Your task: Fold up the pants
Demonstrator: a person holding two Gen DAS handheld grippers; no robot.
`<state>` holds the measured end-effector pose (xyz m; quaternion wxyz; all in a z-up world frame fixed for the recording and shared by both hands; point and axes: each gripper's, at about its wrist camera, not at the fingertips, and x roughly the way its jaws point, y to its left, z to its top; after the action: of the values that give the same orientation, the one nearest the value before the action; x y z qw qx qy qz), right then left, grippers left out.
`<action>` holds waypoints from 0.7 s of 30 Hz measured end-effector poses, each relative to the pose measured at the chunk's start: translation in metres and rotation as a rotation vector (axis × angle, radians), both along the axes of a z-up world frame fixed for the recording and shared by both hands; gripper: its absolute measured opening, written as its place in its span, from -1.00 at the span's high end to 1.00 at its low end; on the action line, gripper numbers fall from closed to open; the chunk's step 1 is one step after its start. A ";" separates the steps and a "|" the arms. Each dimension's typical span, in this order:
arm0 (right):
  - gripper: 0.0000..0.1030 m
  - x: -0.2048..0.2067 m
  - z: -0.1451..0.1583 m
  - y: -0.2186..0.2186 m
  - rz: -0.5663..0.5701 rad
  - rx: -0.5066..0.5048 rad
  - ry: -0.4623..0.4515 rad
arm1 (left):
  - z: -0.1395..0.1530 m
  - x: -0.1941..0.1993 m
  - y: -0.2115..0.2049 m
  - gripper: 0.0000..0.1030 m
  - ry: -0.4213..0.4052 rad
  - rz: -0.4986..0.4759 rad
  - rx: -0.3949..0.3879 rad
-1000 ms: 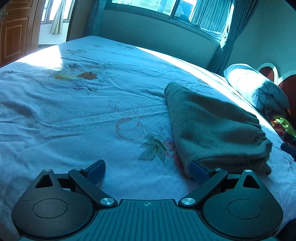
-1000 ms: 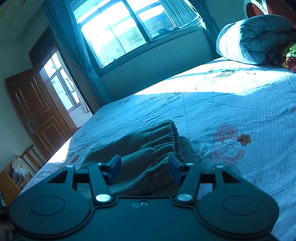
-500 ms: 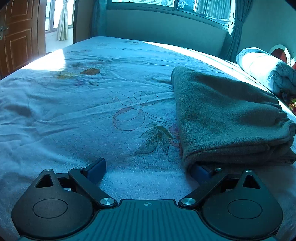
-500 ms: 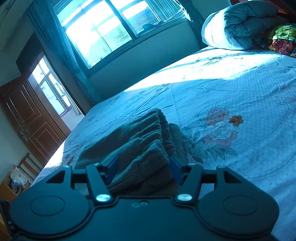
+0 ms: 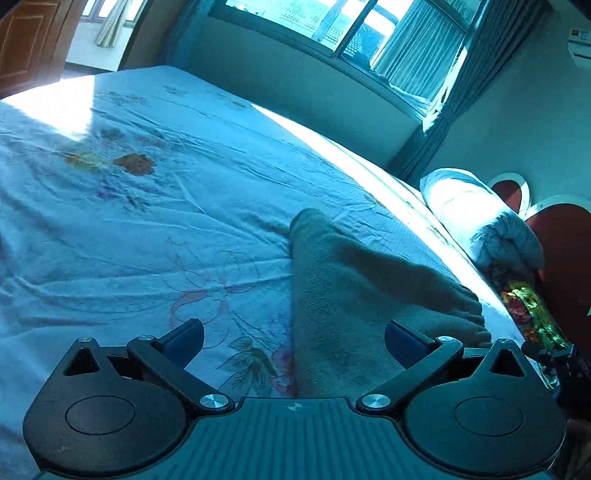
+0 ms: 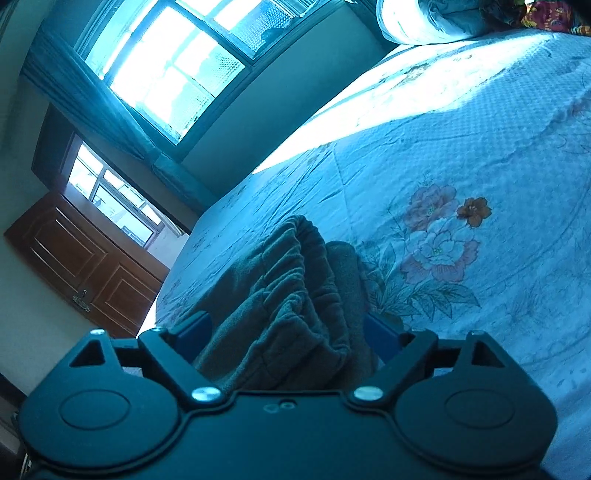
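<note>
While the folded pants [image 5: 354, 295] lie on the bedsheet [image 5: 147, 229], left gripper [image 5: 293, 341] and right gripper [image 6: 286, 332] stand spread, straddling the cloth unclamped; closing on one layer only would likely drag the stack apart.

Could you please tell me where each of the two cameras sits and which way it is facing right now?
Left wrist: rides behind the left gripper, low over the bed, facing the window; both fingers show, spread, straddling the pants.
Right wrist: behind the right gripper, tilted, facing the door; its fingers flank the bunched waistband.
Shared: pants, bed, window, rolled quilt.
</note>
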<state>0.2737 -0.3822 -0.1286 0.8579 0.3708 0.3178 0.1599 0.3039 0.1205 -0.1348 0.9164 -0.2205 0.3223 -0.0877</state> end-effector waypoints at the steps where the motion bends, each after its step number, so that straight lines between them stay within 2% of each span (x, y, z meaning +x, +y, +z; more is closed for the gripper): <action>1: -0.66 0.005 -0.005 -0.003 0.006 0.025 0.020 | -0.003 0.009 -0.004 -1.00 0.027 0.001 0.004; 2: -0.66 0.010 -0.011 -0.006 0.015 0.057 0.044 | -0.006 0.016 -0.007 -1.00 0.045 -0.005 0.000; 5: -0.67 0.019 -0.024 -0.010 0.031 0.094 0.098 | -0.022 0.035 -0.010 -1.00 0.111 -0.050 -0.121; 8: -0.89 0.023 -0.031 -0.013 0.057 0.152 0.105 | -0.031 0.045 -0.013 -1.00 0.141 -0.061 -0.173; 14: -0.89 0.042 -0.035 -0.011 0.109 0.148 0.174 | -0.043 0.066 -0.011 -1.00 0.185 -0.080 -0.217; 17: -0.90 0.052 -0.037 -0.008 0.165 0.203 0.167 | -0.047 0.083 -0.012 -1.00 0.209 -0.109 -0.229; 21: -0.70 0.061 -0.044 -0.005 0.186 0.229 0.195 | -0.054 0.100 -0.009 -1.00 0.221 -0.156 -0.316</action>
<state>0.3351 -0.3871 -0.1727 0.7567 0.4490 0.4119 0.2370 0.4040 0.1117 -0.1889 0.8200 -0.3440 0.4192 -0.1833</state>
